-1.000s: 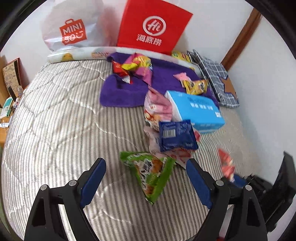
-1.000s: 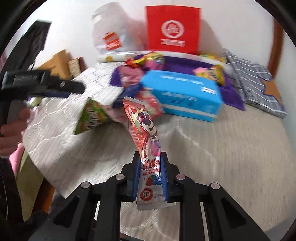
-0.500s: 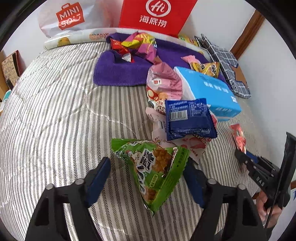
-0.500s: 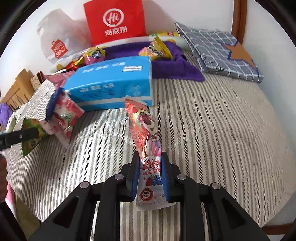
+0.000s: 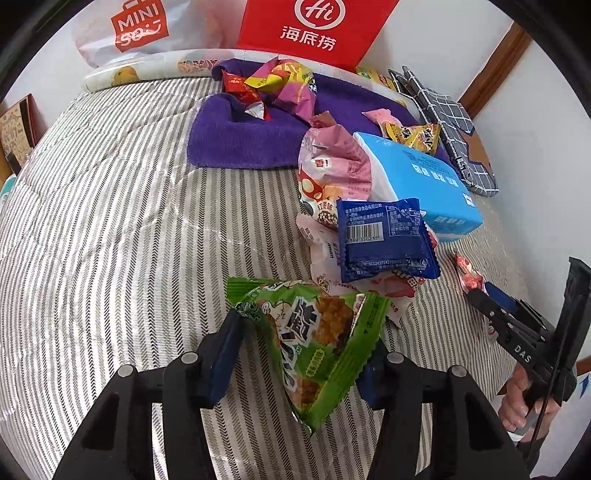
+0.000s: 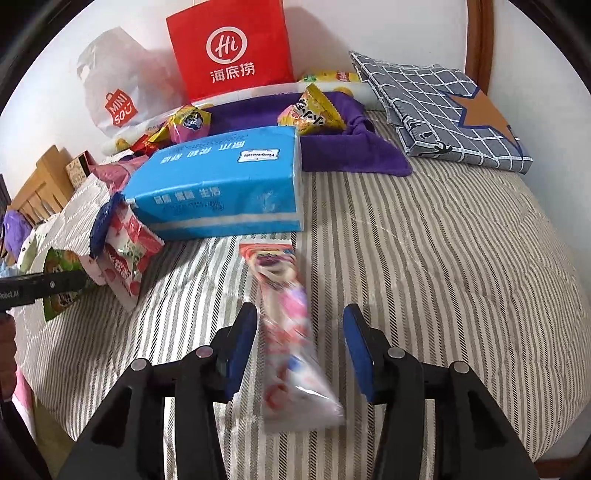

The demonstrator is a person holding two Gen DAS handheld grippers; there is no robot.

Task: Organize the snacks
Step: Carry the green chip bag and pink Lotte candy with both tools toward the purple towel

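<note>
I had one snack gripped, one let go.
My left gripper (image 5: 303,350) had just been closing and pinched the green triangular foil snack bag (image 5: 314,339); my right gripper (image 6: 300,343) had just been opening, jaws apart around the blurred pink-and-red long plastic candy packet (image 6: 288,332).

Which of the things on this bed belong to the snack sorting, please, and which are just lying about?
Part of the job:
- green snack packet
- pink strawberry packet
- blue snack packet
- yellow snack packet

Lying about:
- blue tissue pack
- red paper bag
- checked cloth

Bed (image 6: 424,236) under a grey-and-white striped quilt | plain white wall (image 6: 388,26) behind it | brown wooden trim (image 6: 480,40) running up the right corner | light wooden furniture (image 6: 40,184) off the left edge | soft, even light
</note>
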